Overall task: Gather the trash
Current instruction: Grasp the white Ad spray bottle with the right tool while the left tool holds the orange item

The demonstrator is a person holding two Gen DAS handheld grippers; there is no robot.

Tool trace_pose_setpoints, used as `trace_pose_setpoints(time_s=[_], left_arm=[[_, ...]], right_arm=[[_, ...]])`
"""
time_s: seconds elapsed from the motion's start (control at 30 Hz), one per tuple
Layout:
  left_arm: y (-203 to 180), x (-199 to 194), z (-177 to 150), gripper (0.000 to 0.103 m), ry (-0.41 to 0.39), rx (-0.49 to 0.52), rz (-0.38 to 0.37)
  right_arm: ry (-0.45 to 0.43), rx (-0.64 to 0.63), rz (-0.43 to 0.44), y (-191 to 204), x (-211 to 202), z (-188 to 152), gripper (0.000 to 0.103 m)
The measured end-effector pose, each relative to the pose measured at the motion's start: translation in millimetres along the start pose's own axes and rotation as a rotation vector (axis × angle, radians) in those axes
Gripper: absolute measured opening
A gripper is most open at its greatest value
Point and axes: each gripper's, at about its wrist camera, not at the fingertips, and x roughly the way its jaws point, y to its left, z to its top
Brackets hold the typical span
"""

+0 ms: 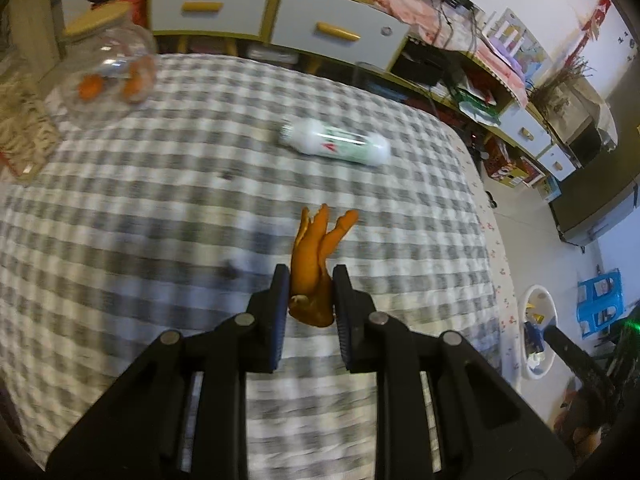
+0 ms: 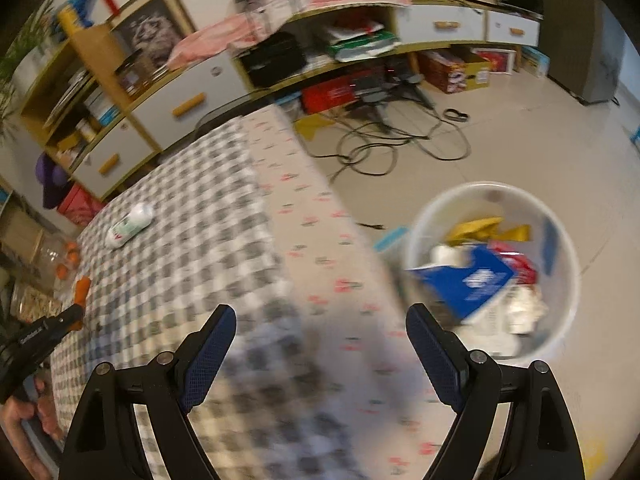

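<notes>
A grey-and-white checked tablecloth (image 1: 160,208) covers the table, with a clear glass jar (image 1: 108,68) holding orange pieces near its far left corner. Behind stands a long yellow-framed cabinet (image 1: 224,4) with grey drawers and orange handles, pink cloth (image 1: 400,0) draped on top. Black cables (image 2: 384,144) coil on the tiled floor, beside a blue plastic stool (image 1: 600,304)

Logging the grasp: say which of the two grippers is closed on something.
The left gripper: its pads clamp the orange peel. The right gripper stands wide open and empty.
</notes>
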Motion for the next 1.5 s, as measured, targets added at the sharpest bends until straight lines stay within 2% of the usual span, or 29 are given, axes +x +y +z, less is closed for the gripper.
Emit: trace_pose_setpoints(time_s=[0.17, 0.33, 0.5, 0.63, 0.73, 0.77, 0.83, 0.87, 1.0, 1.13, 1.27, 1.4, 1.5], left_arm=[[24.1, -17.3, 4.3, 0.023, -0.038, 0.006, 0.044], [43.1, -24.0, 7.6, 0.023, -0.061, 0.011, 0.084], [56.8, -28.5, 14.3, 0.023, -0.079, -0.014, 0.105], [64.2, -27.5, 17.3, 0.023, -0.087, 0.000, 0.144], [70.0, -22.5, 20.6, 0.023, -0.080, -0.001, 0.150], [71.9, -20.6, 21.9, 0.023, -0.075, -0.003, 0.146], [75.4, -17.7, 24.8, 0.023, -0.066, -0.014, 0.135], [76.9, -16.4, 25.8, 0.023, -0.063, -0.020, 0.130], [78.1, -13.9, 27.8, 0.023, -0.054, -0.023, 0.115], [84.2, -13.6, 29.6, 0.023, -0.051, -0.041, 0.111], [89.8, -13.5, 29.9, 0.023, -0.045, -0.051, 0.110], [90.4, -13.7, 30.1, 0.023, -0.045, -0.052, 0.104], [85.5, -13.5, 29.4, 0.023, -0.041, -0.046, 0.092]], right_arm=[[0.009, -0.058, 0.055, 57.8, 19.3, 0.8, 0.088], [0.050, -0.178, 0.061, 130.7, 53.1, 10.1, 0.088], [0.124, -0.105, 0.121, 180.5, 89.0, 34.5, 0.088], [0.142, -0.091, 0.087, 214.0, 117.7, 54.7, 0.088], [0.150, -0.160, 0.029, 238.2, 138.9, 61.7, 0.088], [0.149, -0.161, 0.042, 242.5, 143.1, 64.3, 0.088], [0.160, -0.059, 0.178, 245.7, 149.1, 72.8, 0.087], [0.166, -0.027, 0.214, 249.4, 152.0, 77.7, 0.087], [0.147, -0.038, 0.134, 273.4, 162.2, 94.7, 0.088], [0.192, 0.036, 0.073, 276.0, 188.9, 102.3, 0.088], [0.224, 0.141, 0.081, 266.9, 207.1, 95.4, 0.087], [0.217, 0.012, -0.004, 279.5, 200.2, 80.2, 0.070], [0.218, -0.045, 0.008, 279.1, 192.2, 66.3, 0.056]])
